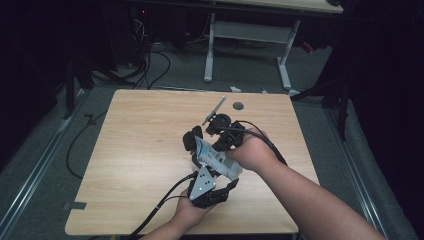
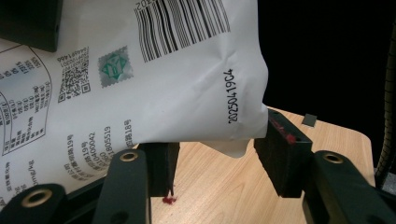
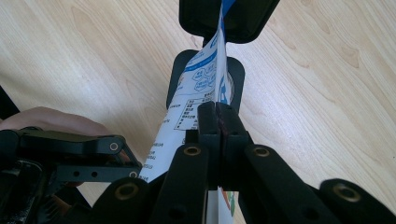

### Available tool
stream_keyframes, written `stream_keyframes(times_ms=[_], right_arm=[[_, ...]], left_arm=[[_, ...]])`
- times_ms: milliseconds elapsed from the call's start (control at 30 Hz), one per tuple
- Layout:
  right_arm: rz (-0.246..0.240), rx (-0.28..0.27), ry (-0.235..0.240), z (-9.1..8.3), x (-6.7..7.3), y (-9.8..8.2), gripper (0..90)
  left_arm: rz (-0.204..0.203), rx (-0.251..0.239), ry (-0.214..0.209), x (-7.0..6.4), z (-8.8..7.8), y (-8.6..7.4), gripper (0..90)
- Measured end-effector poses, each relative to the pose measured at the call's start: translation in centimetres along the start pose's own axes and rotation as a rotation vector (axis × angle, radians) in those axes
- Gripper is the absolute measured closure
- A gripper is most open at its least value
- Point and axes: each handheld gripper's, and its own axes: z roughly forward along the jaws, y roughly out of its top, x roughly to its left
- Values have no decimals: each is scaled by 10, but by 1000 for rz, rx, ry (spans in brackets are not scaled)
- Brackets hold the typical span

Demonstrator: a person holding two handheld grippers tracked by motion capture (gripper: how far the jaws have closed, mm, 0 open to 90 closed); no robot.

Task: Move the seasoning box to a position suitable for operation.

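Observation:
A white pouch (image 1: 216, 161) with blue print and a barcode is held above the table between both grippers. In the left gripper view the pouch (image 2: 154, 79) hangs between the wide-set jaws. The far pad (image 2: 280, 149) presses its creased corner, and the left gripper (image 2: 217, 147) is shut on its bulky lower end. My right gripper (image 3: 218, 116) is shut tight on the pouch's thin edge (image 3: 205, 84). A black clip-like piece (image 3: 229, 14) sits on the pouch's far end, also seen from above as a black piece (image 1: 192, 140). In the high view the left gripper (image 1: 212, 172) is below the pouch and the right gripper (image 1: 216, 149) beside it.
The wooden table (image 1: 135, 150) has a grey round mark (image 1: 238, 105) near its far edge and a strip of tape (image 1: 75, 205) at the near left corner. A small red smear (image 2: 169, 199) lies on the wood under the left jaws. Cables trail off the near edge.

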Motion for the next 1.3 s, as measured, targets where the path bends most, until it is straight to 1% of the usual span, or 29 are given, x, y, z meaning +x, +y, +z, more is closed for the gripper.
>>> stream_keyframes(times_ms=[567,833,900,1300], right_arm=[[2,-2,1,1,0,0,900],[-2,4,-3,2,0,1,900],[-2,9,-6,2,0,1,900],[-4,3,-3,4,0,2,900]], left_arm=[[-5,-3,-2,0,0,0,511],[-2,2,-2,0,0,0,510],[-6,1,-2,-1,0,-1,510],[5,-1,0,-1,-1,0,510]])
